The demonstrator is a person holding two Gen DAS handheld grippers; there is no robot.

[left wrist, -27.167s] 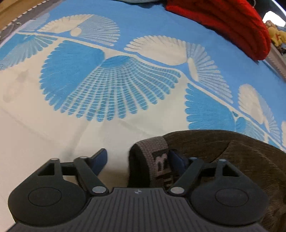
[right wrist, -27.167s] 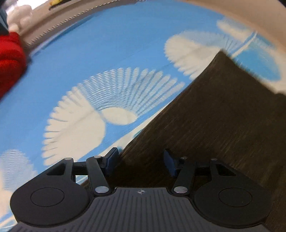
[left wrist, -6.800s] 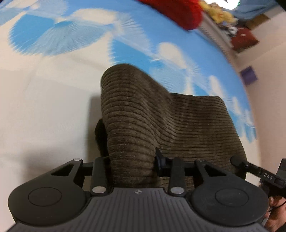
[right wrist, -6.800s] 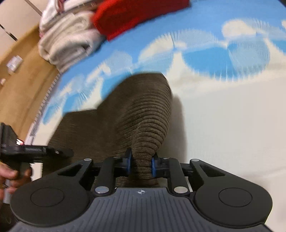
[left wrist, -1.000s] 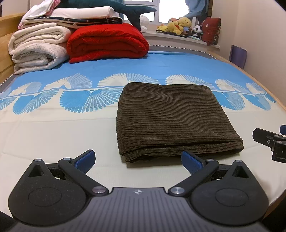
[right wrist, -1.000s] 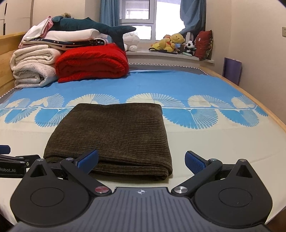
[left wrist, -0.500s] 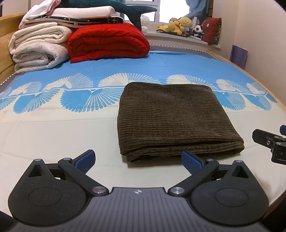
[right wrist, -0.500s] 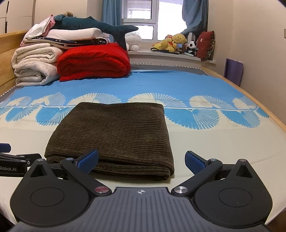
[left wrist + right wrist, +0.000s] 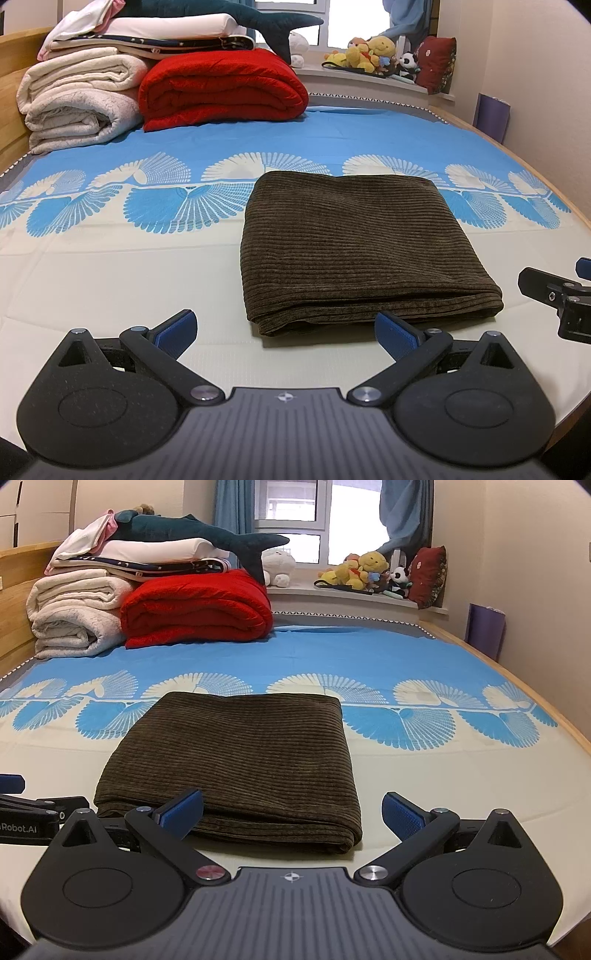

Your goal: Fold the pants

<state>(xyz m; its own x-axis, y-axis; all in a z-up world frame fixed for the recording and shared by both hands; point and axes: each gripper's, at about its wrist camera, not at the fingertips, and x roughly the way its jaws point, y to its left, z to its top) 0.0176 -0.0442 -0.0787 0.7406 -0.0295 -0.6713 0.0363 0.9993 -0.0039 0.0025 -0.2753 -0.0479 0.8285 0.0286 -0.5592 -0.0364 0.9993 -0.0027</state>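
my left gripper [image 9: 284,332] sits low and level just short of the near edge of the bed [image 9: 110,280], its two blue-padded fingers [image 9: 175,326] spread wide with nothing between them. it looks straight along the sheet, and its right pad lines up with the near hem of the pants [image 9: 354,240] without touching the cloth as far as i can tell.

my right gripper [image 9: 291,812] is held the same way, level and pulled back from the fabric, jaws wide apart and empty. in its own view the left pad overlaps the front fold of the pants [image 9: 240,753], but i cannot tell whether it touches. each tool shows at the edge of the other's camera: the right gripper [image 9: 561,295] at the far right of the left view, the left gripper [image 9: 33,816] at the far left of the right view, so the two are side by side with the bundle between and ahead of them.

the pants are folded into a thick brown corduroy rectangle lying flat on the cream part of the sheet, far edge reaching the blue fan pattern. behind, a red blanket [image 9: 221,88] and white blankets [image 9: 77,107] are stacked by the headboard.
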